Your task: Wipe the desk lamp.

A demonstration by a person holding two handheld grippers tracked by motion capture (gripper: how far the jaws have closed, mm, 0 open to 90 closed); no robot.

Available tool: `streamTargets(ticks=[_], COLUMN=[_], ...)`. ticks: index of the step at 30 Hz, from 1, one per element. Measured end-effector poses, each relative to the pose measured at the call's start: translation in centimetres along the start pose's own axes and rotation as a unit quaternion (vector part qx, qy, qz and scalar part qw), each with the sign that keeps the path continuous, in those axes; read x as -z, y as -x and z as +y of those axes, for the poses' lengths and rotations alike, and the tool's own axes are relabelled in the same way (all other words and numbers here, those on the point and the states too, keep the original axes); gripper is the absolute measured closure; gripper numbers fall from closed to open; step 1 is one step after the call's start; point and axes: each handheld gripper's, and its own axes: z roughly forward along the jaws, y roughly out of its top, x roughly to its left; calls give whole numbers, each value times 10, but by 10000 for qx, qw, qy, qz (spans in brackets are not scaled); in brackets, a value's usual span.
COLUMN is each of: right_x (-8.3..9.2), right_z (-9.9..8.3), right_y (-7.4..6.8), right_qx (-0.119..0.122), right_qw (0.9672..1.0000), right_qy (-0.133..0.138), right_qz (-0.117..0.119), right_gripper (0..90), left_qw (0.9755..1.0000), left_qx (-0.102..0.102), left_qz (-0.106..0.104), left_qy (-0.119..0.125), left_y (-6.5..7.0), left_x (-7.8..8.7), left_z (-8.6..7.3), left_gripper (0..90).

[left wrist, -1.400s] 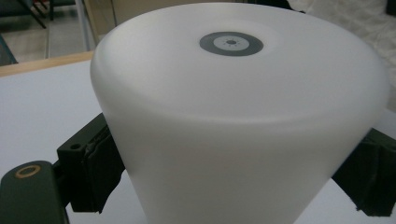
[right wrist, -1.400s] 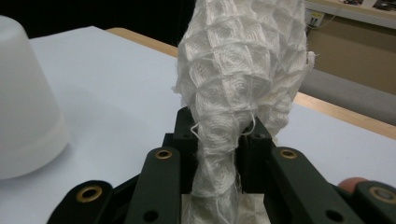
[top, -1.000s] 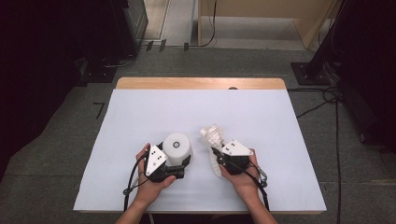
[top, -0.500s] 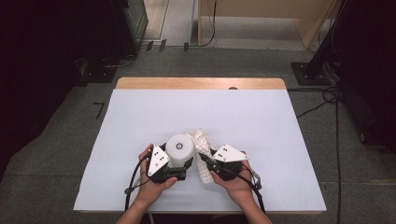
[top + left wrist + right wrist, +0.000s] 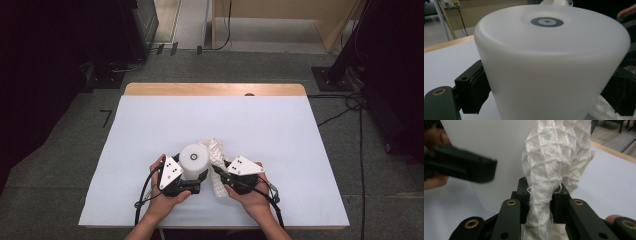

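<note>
Near the bench's front edge, the left gripper clamps the white cup inverted, steadying it, apparently for wiping; the right gripper pinches the waffle cloth bunched against its side.

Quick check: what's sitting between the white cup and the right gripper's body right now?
The white waffle-weave cloth, bunched and pinched in the right gripper, hangs right beside the white cup, which the left gripper clamps. The high view and right gripper view show it.
</note>
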Motion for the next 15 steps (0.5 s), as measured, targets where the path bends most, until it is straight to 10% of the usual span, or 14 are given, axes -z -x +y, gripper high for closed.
streamTargets(ticks=[15], right_x=[9], right_z=[7], right_y=[-1], right_qx=[-40], right_qw=[9997], right_qy=[226], right_qz=[-61], right_gripper=[728], left_qw=[10000], left_qx=[-37], left_qz=[-49], left_qy=[-69], left_y=[3], left_x=[-4], left_z=[-3], left_gripper=[84])
